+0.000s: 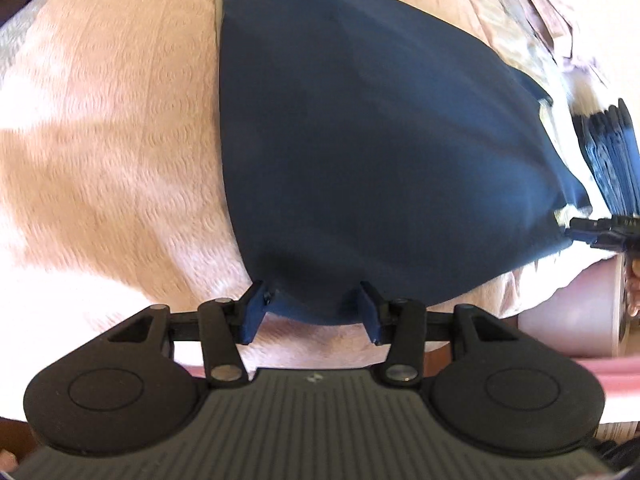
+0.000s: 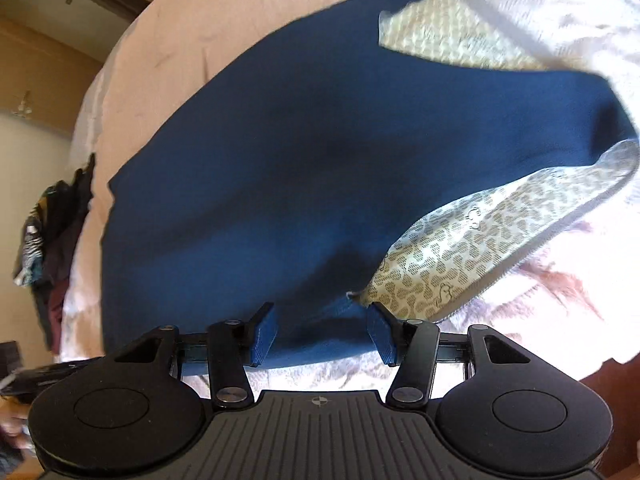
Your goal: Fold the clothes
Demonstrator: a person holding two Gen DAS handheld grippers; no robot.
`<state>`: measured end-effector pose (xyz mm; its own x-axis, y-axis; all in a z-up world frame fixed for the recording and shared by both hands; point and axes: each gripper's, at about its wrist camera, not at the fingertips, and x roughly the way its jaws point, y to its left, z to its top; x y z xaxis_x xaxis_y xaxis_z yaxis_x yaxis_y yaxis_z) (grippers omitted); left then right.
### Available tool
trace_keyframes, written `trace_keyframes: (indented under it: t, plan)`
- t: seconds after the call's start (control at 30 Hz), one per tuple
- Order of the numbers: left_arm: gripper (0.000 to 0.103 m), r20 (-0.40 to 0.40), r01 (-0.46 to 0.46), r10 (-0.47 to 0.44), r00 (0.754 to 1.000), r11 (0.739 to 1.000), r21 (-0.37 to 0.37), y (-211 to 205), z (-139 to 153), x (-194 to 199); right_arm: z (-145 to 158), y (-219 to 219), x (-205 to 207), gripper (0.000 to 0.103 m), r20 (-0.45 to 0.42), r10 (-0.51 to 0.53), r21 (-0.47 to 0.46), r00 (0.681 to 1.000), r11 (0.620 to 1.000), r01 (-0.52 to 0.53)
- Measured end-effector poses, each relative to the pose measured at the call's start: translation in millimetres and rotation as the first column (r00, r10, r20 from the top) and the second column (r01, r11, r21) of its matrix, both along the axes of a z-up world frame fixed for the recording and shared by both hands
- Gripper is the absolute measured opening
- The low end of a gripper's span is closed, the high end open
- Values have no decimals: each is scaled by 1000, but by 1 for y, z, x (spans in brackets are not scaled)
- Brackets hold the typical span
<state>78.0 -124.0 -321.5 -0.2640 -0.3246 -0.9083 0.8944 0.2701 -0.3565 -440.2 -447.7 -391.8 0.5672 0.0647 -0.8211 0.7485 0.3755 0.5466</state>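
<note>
Across the middle of the bed (image 1: 100, 128), on its pale pink textured cover, a navy blue garment (image 1: 360, 140) is lying spread flat, its cream patterned lining (image 2: 460, 252) showing where an edge is turned back toward the right-hand side of the bed. Both tools are reaching it from the near edge. The left hand-held gripper (image 1: 312, 312) is hanging over the garment's near hem with its blue pads (image 1: 253, 316) standing partly apart; the hem is lying between them, but neither pad is pressing on the cloth. The right hand-held gripper (image 2: 322, 330) is standing over the near hem too, just beside the turned-back lining, its jaws wider apart and the cloth lying loose between the pads; in the left wrist view its black tip (image 1: 600, 232) is showing at the garment's right corner.

A stack of folded dark blue cloth (image 1: 612, 160) is sitting just beyond that corner, crowding the right side. Rumpled pinkish bedding (image 1: 560, 8) is bunching along the far right edge. Off the bed's left edge, a heap of dark and striped clothes (image 2: 48, 240) is hanging near a wall. Bare cover is lying open to the left of the garment and along the far edge.
</note>
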Motion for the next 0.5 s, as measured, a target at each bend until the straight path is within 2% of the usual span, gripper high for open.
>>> trace_keyframes:
  t: [0.07,0.1,0.17,0.2,0.3,0.4,0.5]
  plan:
    - [41,-11,-11,11,1000,1000,-3,8,1,-2,-11,-9,-1,54,22,27,36,999,999,-28]
    - [37,-19,-14,14,1000,1000,-4,11,1,-2,-15,-12,0,53,29,31,59,999,998,-33]
    - [36,-17,-14,14,1000,1000,8,19,4,-1,-19,-18,-1,53,43,9,81,999,997,-12]
    - [36,-15,-17,17,1000,1000,12,23,6,0,-21,-20,-1,53,49,-3,91,999,996,-2]
    - [38,-25,-40,40,999,999,0,37,11,6,-15,-26,-8,54,22,-52,37,998,998,51]
    - [42,-25,-71,71,997,997,-10,41,11,14,-17,-28,-10,54,26,-47,66,999,997,46]
    - [42,-46,-106,104,994,993,-43,43,13,20,-22,-26,-9,54,80,-33,144,996,989,21]
